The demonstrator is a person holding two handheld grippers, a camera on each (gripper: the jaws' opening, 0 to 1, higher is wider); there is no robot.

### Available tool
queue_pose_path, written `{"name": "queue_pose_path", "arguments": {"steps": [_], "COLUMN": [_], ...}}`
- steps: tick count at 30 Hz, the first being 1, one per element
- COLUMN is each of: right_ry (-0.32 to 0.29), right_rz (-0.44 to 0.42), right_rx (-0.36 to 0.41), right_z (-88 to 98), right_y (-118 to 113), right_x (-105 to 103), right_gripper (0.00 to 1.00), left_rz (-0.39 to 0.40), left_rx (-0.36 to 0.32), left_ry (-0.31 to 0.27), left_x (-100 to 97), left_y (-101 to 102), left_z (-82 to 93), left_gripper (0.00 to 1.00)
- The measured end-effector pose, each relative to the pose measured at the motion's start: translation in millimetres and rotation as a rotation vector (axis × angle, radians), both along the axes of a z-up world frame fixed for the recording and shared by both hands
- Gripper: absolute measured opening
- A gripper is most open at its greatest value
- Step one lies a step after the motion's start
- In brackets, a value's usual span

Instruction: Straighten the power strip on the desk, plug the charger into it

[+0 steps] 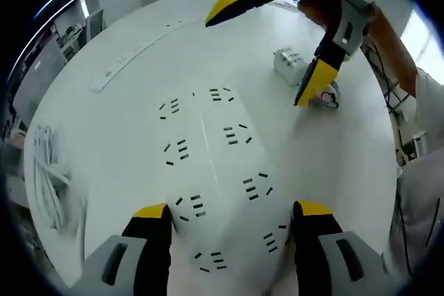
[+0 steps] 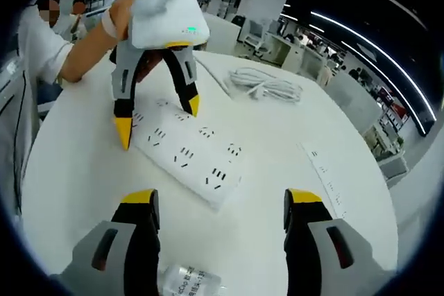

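A wide white power strip with several sockets lies flat on the round white table. My left gripper is open, its yellow-tipped jaws standing either side of one end of the strip, just above it. A small white charger lies on the table beside the strip. My right gripper is open and hovers over the charger with nothing between its jaws.
A slim white power strip lies farther out on the table. A coiled white cable rests near the table's edge. A small cable end lies by the charger. A person's arm reaches in.
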State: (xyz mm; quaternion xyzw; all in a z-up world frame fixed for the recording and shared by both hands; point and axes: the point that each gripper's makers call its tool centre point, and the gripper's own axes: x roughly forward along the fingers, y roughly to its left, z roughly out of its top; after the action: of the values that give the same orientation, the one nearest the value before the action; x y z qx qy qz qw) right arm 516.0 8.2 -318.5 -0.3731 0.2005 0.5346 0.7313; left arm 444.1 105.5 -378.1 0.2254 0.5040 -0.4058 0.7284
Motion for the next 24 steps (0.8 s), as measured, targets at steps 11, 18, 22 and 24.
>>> {"name": "queue_pose_path", "arguments": {"steps": [11,18,22,24], "right_ry": [-0.011,0.012,0.029,0.049], "right_rz": [0.184,0.327,0.367,0.385], "right_rx": [-0.220,-0.387,-0.441,-0.480], "right_z": [-27.5,-37.5,-39.9,-44.2], "right_y": [20,26,33,33], "right_x": [18,18,25,24], "right_gripper": [0.66,0.68,0.68,0.68], "left_rz": [-0.005,-0.009,-0.010,-0.011], "left_rx": [-0.007,-0.012,-0.012,-0.011], "left_ry": [-0.001,-0.002,-0.002,-0.003], "left_x": [0.5,1.1,0.5,0.1], "left_y": [-1,-2,-2,-2], "left_z": [0.0,-0.1,-0.2,-0.3], "left_gripper": [0.72,0.72,0.72,0.72]}}
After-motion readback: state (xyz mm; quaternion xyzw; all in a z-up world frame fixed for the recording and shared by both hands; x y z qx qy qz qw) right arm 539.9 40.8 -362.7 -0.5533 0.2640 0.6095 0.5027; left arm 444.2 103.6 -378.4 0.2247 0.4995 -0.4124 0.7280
